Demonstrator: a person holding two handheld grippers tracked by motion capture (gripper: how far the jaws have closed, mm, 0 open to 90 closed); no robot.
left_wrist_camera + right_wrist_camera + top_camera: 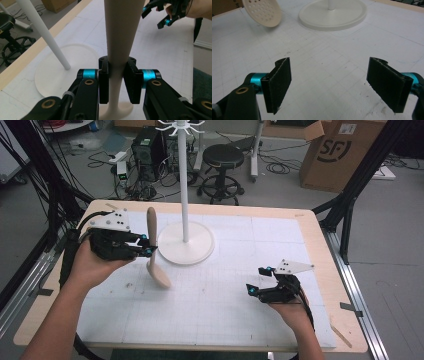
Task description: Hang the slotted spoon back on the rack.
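High view: left tool (149, 244) around slotted spoon (154, 251), right tool (261, 280) agape.

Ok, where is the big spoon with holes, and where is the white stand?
slotted spoon (160, 276), high view, on its bowl, lower end.
white stand (186, 251), high view, on its round base.
left gripper (117, 75), left gripper view, between the pads clamping the spoon's handle.

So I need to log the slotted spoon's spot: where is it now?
In the high view the slotted spoon is at table left, clamped by its handle in the left tongs, bowl hanging low beside the white stand base.
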